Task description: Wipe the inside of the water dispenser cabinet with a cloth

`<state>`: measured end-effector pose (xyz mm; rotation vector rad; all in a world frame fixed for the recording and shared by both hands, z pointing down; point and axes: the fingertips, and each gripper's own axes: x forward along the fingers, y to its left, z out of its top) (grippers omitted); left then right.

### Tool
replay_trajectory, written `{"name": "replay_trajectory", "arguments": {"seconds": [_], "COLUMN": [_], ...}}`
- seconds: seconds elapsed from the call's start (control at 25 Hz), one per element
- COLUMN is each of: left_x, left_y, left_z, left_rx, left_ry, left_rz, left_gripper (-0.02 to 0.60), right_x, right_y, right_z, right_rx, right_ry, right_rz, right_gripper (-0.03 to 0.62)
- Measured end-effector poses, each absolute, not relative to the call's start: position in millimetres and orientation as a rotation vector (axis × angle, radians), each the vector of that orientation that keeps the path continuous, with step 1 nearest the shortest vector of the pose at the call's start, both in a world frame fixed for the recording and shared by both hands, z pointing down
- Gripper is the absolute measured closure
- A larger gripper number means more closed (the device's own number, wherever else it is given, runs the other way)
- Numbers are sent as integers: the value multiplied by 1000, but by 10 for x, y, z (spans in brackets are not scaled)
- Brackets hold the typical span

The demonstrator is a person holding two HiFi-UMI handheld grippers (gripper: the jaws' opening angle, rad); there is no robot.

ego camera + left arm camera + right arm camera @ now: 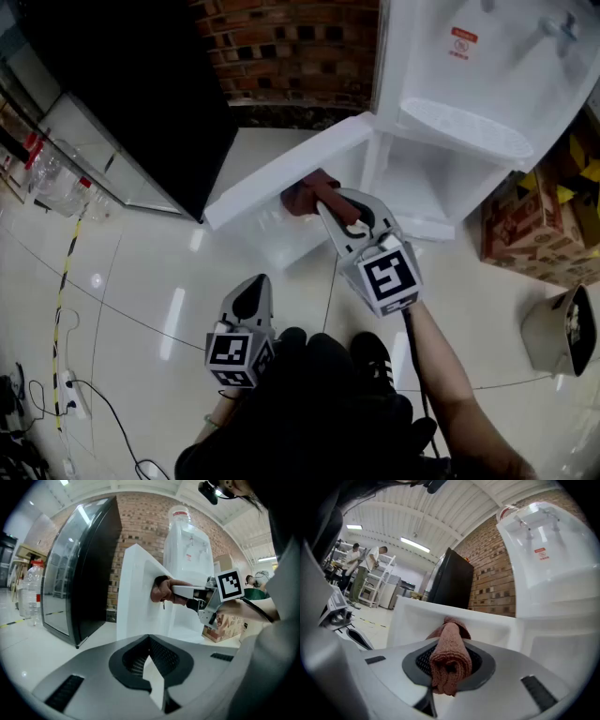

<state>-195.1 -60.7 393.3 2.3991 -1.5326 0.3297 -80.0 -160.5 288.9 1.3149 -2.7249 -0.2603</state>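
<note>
The right gripper [328, 208] is clamped on a rolled reddish cloth [300, 195]. The roll runs along the jaws and pokes out past their tips, at the inner face of the open door [272, 173]. The hollow cabinet [427, 183] under the water dispenser [487, 66] lies to the cloth's right and a little farther, so reaching it probably calls for a rightward swing. The left gripper [250, 292], jaws together on nothing, hangs near, well apart from the door.

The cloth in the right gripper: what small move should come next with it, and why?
Probably carry the right gripper rightward into the open cabinet. Its jaws clamp the cloth, which sits by the open door, outside the compartment.
</note>
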Motion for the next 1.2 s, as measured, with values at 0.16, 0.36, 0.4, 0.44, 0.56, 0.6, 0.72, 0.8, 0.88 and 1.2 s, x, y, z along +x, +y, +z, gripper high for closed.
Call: {"name": "replay_trajectory", "arguments": {"seconds": [0.16,0.36,0.4,0.44,0.56,0.6,0.72,0.8,0.88,1.2], "left_x": [-1855,-1813,-1831,-1849,-1884,-1886,-1868,-1862,-1862,-1873], "left_y": [-613,-603,-605,-605,-603,-604,-596,-574,-557,-529], "left_z": [3945,3950,3950,3950,3956,3945,3884,3884,3906,3889], "left_rx": [2417,2439,2433,2428,2418,2412,2385,2373,2365,2344], "left_ry": [-1506,-1506,-1516,-1522,-1531,-1534,-1545,-1544,-1538,-1543], "left_rz": [340,375,373,372,372,367,334,333,336,299], "left_gripper": [588,588,588,588,588,588,588,588,588,588], "right_x": [-201,-35,-86,-143,-242,-282,-588,-922,-1266,-1652], "right_y": [-1890,-2151,-2174,-2175,-2075,-2007,-1665,-1343,-1033,-1032], "right_z": [3015,2940,2877,2834,2875,2917,3011,3086,3204,3571], "right_rx": [1484,1494,1480,1464,1441,1431,1324,1174,1018,957], "right_ry": [-2600,-2592,-2594,-2592,-2602,-2617,-2698,-2766,-2800,-2782], "right_rz": [-218,-126,-150,-174,-173,-156,-144,-168,-185,-142], "right_gripper": [520,519,520,520,520,520,520,520,520,519]}}
